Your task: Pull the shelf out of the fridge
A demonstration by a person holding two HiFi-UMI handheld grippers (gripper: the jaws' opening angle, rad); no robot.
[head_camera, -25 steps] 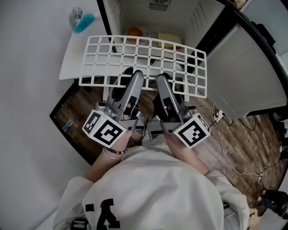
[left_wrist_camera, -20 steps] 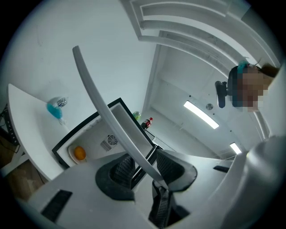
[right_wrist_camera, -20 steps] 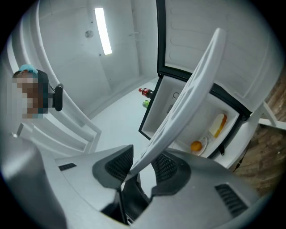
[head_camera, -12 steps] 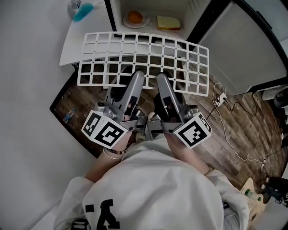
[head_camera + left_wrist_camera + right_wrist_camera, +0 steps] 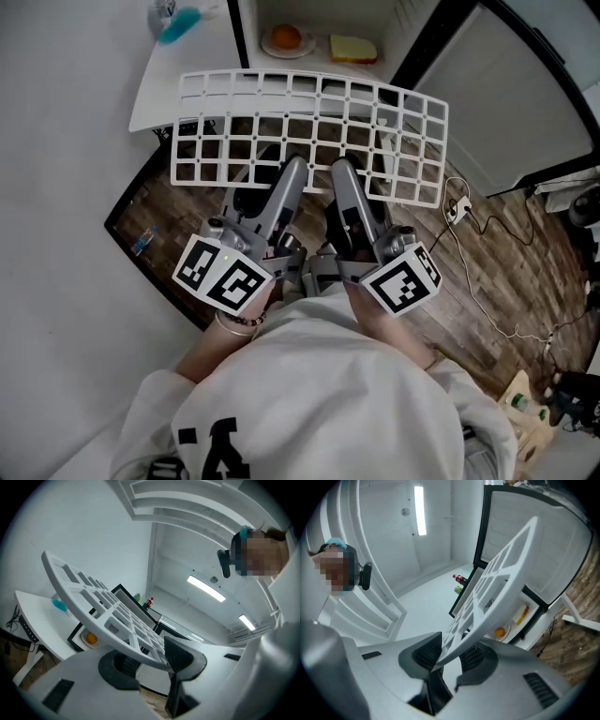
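The white grid shelf [image 5: 309, 78] hangs level over the wooden floor, clear of the open fridge [image 5: 319, 14] at the top of the head view. Both grippers hold its near edge side by side. My left gripper [image 5: 292, 171] is shut on that edge; in the left gripper view the shelf [image 5: 89, 604] runs up and left from the left gripper [image 5: 150, 660]. My right gripper [image 5: 342, 172] has just been closing its jaws with the shelf edge between them, and the pads now press on it. The shelf [image 5: 497, 583] rises to the right from the right gripper [image 5: 450, 656].
Inside the fridge sit a plate with an orange [image 5: 286, 39] and a yellow food item [image 5: 353, 47]. The fridge door [image 5: 525, 103] stands open at the right. A white table [image 5: 155, 89] with a blue bottle [image 5: 176, 23] is at the left. A cable and plug [image 5: 459, 206] lie on the floor.
The shelf has come out of the fridge toward me; its far edge no longer covers the plate and food. Both grippers came back with it.
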